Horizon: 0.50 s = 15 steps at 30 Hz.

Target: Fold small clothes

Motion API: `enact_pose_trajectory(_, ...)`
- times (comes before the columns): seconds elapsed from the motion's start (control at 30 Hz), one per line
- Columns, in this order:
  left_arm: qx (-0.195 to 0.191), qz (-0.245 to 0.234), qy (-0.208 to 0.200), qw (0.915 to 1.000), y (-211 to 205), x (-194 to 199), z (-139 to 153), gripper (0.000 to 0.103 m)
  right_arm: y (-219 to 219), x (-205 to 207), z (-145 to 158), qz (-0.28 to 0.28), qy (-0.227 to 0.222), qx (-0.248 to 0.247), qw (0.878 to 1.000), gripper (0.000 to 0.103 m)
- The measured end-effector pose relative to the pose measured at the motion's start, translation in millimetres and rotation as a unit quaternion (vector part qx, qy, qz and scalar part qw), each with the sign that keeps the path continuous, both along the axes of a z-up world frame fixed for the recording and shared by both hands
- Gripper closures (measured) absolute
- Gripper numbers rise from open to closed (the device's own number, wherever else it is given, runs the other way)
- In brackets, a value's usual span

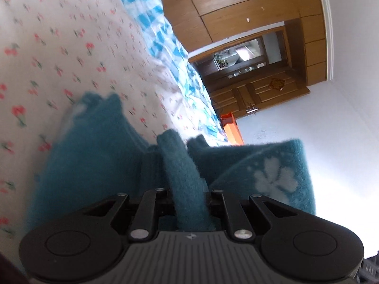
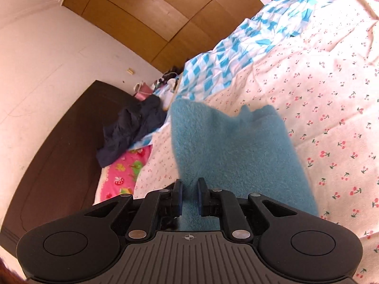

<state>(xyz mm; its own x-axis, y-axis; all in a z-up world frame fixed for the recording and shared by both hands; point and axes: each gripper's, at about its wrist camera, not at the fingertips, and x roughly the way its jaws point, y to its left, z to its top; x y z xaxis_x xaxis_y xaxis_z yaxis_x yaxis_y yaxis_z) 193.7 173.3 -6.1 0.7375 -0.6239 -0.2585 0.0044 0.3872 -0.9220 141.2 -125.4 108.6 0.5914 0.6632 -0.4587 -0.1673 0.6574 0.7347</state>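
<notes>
A bed covered by a cherry-print sheet [image 2: 331, 108] fills most of both views and is taken as the landmark. Beyond the sheet, a blue-and-white checked quilt [image 2: 236, 54] is spread along the far side of the bed, and past that a wooden wardrobe [image 2: 146, 11] is seen against the wall. At the head of the bed, a dark headboard [image 2: 59, 153] is visible, with a heap of dark clothing [image 2: 132, 127] lying beside a pink patterned pillow [image 2: 125, 175]. In the left wrist view a wooden door [image 1: 260, 87] and an orange object [image 1: 231, 127] are seen beyond the bed's edge.

Above the sheet, a fluffy teal garment [image 2: 232, 146] is held up by both tools; a pale flower motif [image 1: 274, 179] is woven into it, and its lower portion is blurred against the sheet.

The left gripper [image 1: 187, 189] is closed on a bunched fold of the teal garment, which rises between its fingers and hides their tips. The right gripper [image 2: 189, 191] is likewise clamped on the garment's edge, the fabric being pinched between its blue-padded fingers [image 2: 177, 194].
</notes>
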Motion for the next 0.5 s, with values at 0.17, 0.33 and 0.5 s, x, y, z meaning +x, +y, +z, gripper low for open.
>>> enact_pose_trajectory(0.17,-0.041,-0.04,-0.048,0.9972,-24.8,16.0,21.9,0.085,12.7,-0.4,5.4,0.002,-0.019,0.002,1.0,0.09)
enact_pose_trajectory(0.33,-0.022,-0.001,0.017,0.9996,-4.8,25.4,-12.1,0.084,31.9,8.4,-9.4,0.013,-0.002,-0.013,1.0,0.09)
enact_pose_trajectory(0.5,0.024,0.044,0.062,0.9968,21.1,21.6,-31.5,0.085,95.2,21.3,-36.0,0.049,-0.023,-0.07,0.996,0.09)
